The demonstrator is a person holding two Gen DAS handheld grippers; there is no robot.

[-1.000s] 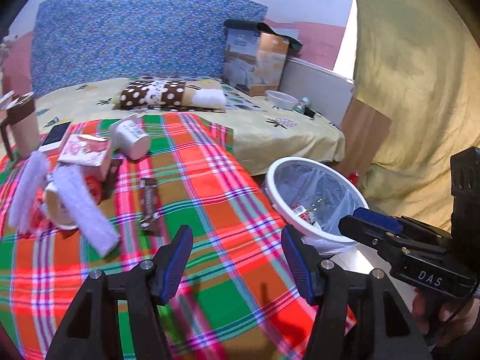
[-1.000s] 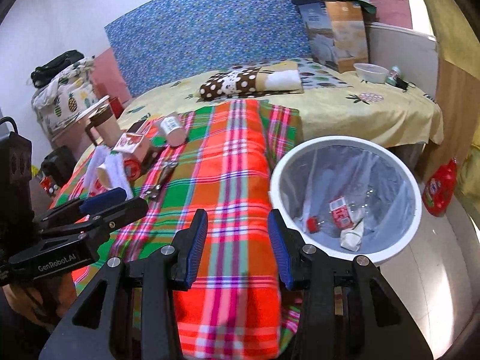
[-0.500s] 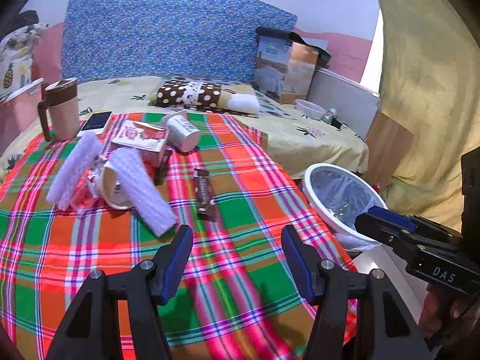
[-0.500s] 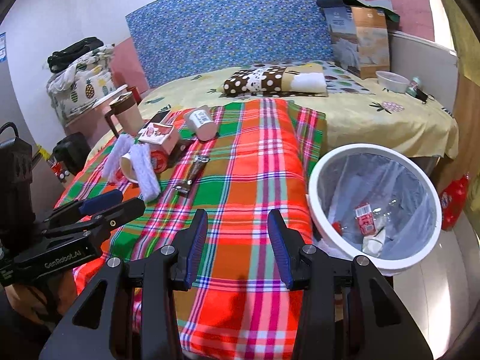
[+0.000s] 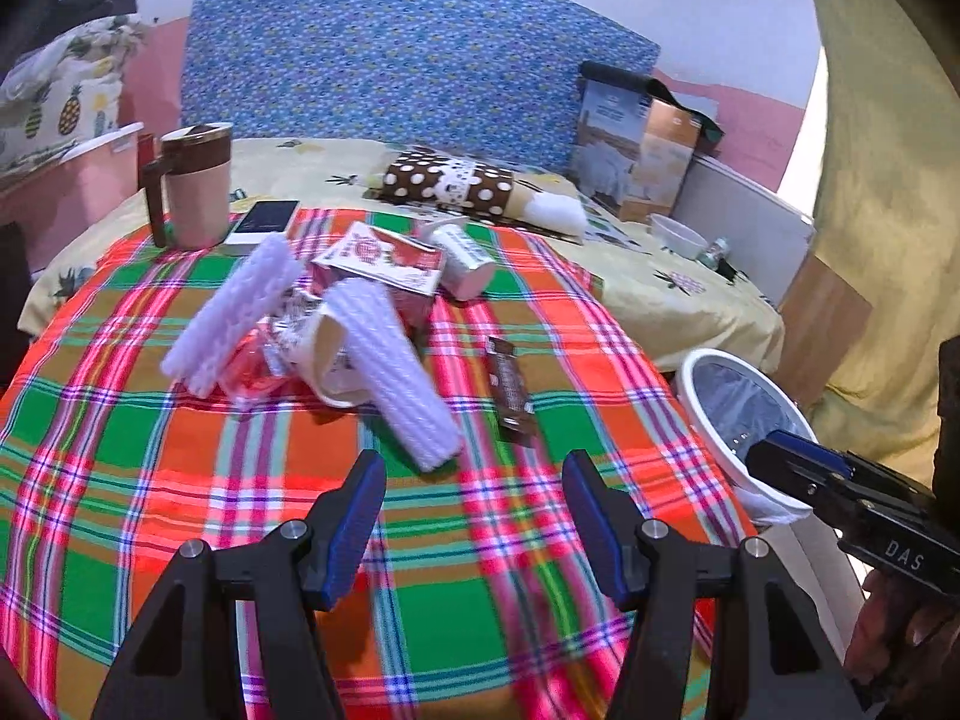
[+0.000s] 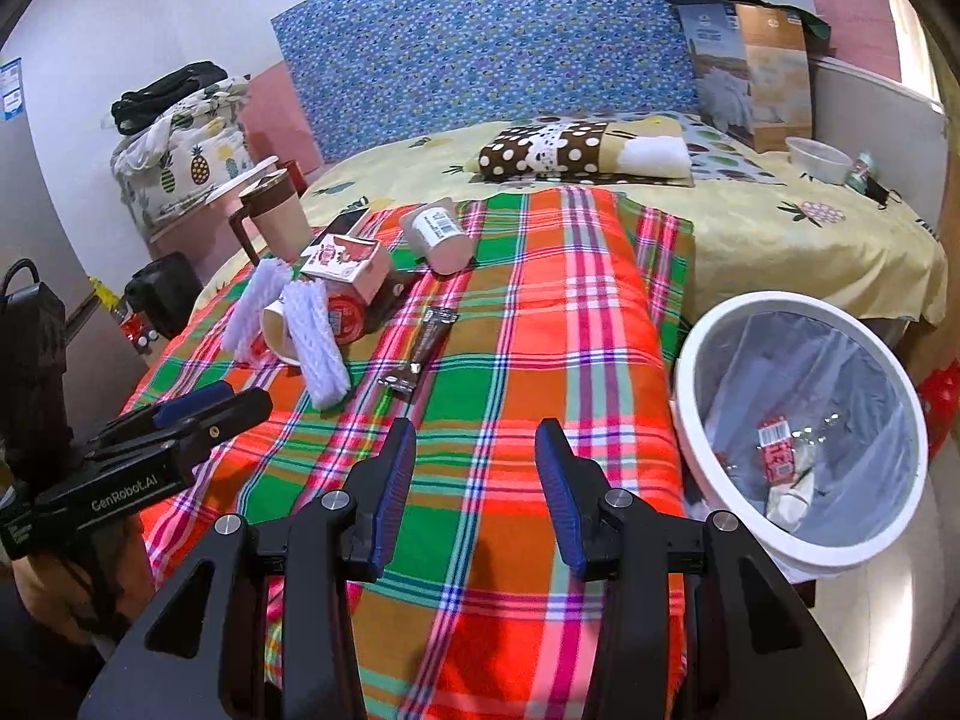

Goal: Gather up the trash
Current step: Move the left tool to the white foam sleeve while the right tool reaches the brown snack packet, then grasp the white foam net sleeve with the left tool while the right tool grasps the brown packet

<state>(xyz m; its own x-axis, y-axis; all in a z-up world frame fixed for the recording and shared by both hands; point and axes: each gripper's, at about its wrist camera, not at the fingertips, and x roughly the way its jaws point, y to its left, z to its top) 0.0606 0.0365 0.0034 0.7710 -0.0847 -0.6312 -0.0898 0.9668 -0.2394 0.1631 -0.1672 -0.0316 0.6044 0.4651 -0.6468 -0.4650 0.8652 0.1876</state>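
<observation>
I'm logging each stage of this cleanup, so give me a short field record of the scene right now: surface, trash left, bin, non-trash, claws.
surface: plaid blanket over a bed
trash left: two white foam sleeves, paper cup, red carton, white cup on its side, brown wrapper
bin: white bin with liner beside the bed, a few scraps inside
non-trash: mug, phone
left claw: open, empty
right claw: open, empty

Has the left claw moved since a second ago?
Yes. The left claw swung from the white bin toward the foam sleeve, judged against the plaid blanket.
</observation>
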